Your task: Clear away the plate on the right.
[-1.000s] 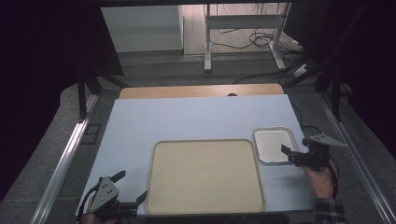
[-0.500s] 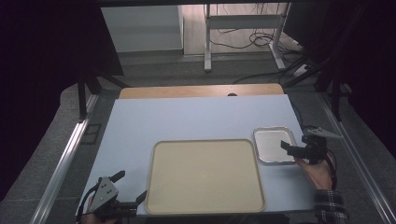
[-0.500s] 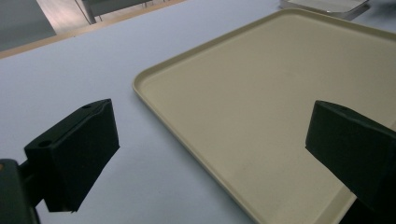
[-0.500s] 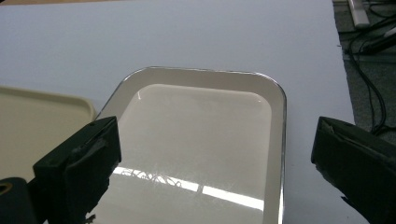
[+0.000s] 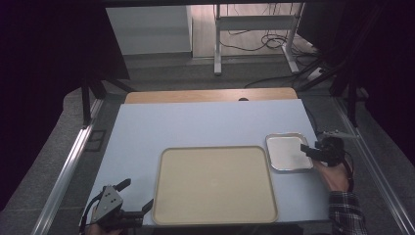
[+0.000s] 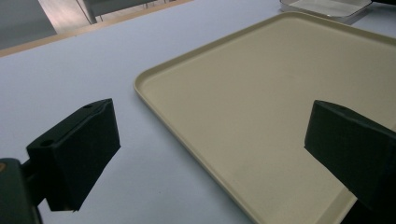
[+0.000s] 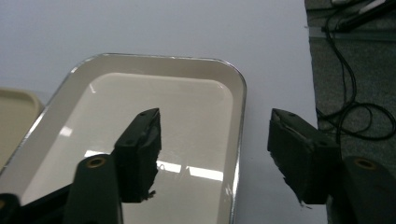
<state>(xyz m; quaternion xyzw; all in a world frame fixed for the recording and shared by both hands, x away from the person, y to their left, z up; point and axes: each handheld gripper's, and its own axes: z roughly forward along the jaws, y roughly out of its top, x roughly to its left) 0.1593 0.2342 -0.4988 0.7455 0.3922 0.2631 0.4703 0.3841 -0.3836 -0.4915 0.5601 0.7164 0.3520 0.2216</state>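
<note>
A small metal tray (image 5: 288, 152) lies on the light blue table at the right, beside a large beige tray (image 5: 215, 186). My right gripper (image 5: 306, 150) sits at the metal tray's right edge. In the right gripper view the jaws of the right gripper (image 7: 215, 135) straddle that tray's (image 7: 154, 93) right rim, one over its inside and one over the table. They have just been closing, with the rim between them and a gap left on both sides. My left gripper (image 5: 138, 193) rests open at the front left corner of the beige tray (image 6: 261, 93), holding nothing.
The table (image 5: 205, 122) has a wooden strip along its far edge. Metal rails run down both sides. Cables (image 7: 355, 102) lie on the grey floor just past the table's right edge. Both trays hold nothing.
The right gripper has moved left onto the metal tray's right edge and its jaws have narrowed around the rim. The left gripper has stayed put.
</note>
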